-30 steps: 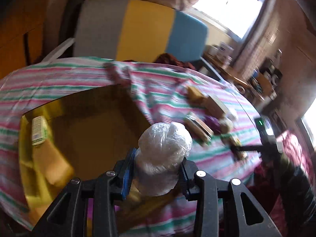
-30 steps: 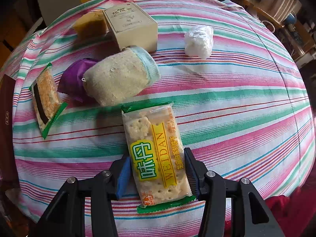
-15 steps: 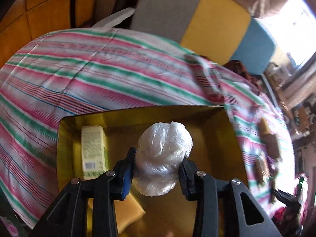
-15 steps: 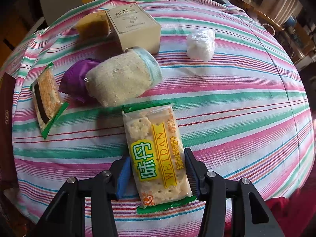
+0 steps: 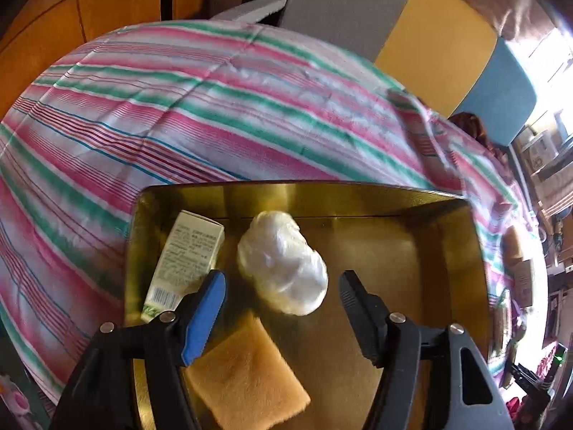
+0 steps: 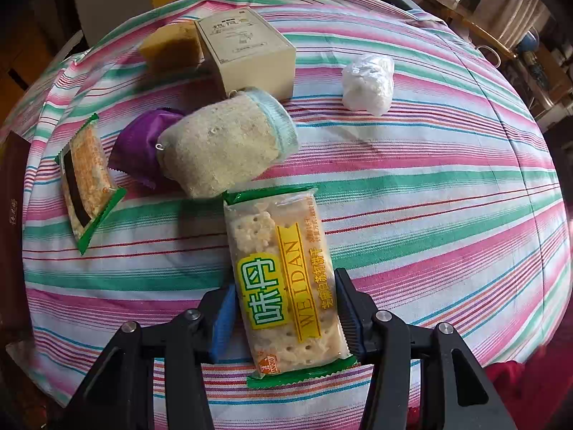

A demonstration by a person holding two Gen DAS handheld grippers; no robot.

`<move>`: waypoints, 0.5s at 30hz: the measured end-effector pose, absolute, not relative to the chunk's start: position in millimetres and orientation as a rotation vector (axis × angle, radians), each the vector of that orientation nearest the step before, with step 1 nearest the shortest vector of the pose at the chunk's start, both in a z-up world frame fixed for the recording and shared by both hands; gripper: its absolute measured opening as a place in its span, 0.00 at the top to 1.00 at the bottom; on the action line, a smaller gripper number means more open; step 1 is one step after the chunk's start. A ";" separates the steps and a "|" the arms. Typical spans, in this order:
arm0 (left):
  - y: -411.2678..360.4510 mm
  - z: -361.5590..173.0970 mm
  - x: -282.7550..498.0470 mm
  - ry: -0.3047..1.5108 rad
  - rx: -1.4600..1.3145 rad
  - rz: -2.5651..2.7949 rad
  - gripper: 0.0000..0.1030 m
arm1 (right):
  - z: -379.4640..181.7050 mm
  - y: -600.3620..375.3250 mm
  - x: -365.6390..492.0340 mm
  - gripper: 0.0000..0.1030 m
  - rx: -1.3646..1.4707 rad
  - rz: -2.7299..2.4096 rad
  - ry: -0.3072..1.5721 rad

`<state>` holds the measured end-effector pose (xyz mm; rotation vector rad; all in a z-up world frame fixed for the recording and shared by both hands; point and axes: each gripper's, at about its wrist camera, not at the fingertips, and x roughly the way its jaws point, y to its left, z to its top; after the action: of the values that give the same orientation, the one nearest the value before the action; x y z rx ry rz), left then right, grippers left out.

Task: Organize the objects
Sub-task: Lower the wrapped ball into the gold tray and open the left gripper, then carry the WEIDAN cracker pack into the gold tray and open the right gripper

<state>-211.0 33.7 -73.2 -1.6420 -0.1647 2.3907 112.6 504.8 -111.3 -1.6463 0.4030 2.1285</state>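
1 left claw just opened | plastic bundle released into gold tray

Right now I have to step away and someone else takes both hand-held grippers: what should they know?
Left hand-held gripper: its jaws have just been opening; open, nothing gripped. The white plastic-wrapped bundle lies in the gold tray with the small carton and the tan sponge.
Right hand-held gripper: shut on the cracker packet.
Left on the striped cloth: second cracker packet, purple pouch, loofah pad, beige box, yellow sponge, white bundle.
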 end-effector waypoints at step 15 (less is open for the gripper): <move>38.7 5.8 -96.6 -0.031 -1.177 2.456 0.36 | -86.6 471.1 131.7 0.52 -1.698 2.233 0.491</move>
<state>-96.6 38.7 5.8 -1.1773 -0.0312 2.4561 131.7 471.1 -86.6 -1.6981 0.4912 2.2327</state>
